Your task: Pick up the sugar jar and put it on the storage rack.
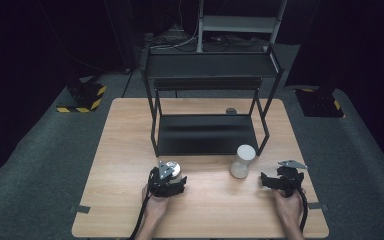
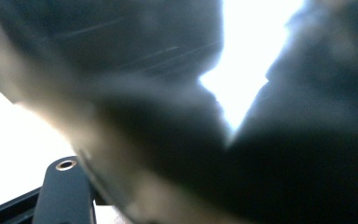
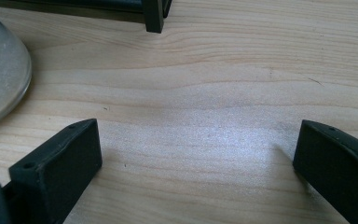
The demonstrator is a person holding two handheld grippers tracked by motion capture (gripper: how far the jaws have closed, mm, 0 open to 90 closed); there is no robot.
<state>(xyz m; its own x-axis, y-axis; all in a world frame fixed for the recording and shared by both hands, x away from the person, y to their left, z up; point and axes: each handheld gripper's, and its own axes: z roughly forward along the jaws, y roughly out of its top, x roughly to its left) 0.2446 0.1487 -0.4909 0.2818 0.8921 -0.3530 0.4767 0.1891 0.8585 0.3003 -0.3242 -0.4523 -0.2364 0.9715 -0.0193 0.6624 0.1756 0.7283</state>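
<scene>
Nearest, at the table's [image 1: 130,210] front edge: left gripper [image 1: 172,176] set against a small round pale-topped object [image 1: 174,169], seemingly around it, though impossible to say from above whether clamped on it or merely beside it. No help from the left gripper view: a close dark blur with glare behind, one jaw's base just readable at the bottom. Judging this as a grasp in progress, best to centre the object between both jaws, close gently and evenly, then lift straight up before heading anywhere. To the right, right gripper [image 1: 280,176] resting low on the wood, jaws spread wide with nothing between them; best left parked there, clear of the tall frosted white jar [image 1: 242,161] standing just beside it toward the middle. Farther back, a black two-tier rack [image 1: 207,100] astride the table's far half; mind its front legs on any carry toward the lower shelf. Behind the rack, a small grey thing [image 1: 231,111], too small to identify. Beyond that, darkness.
</scene>
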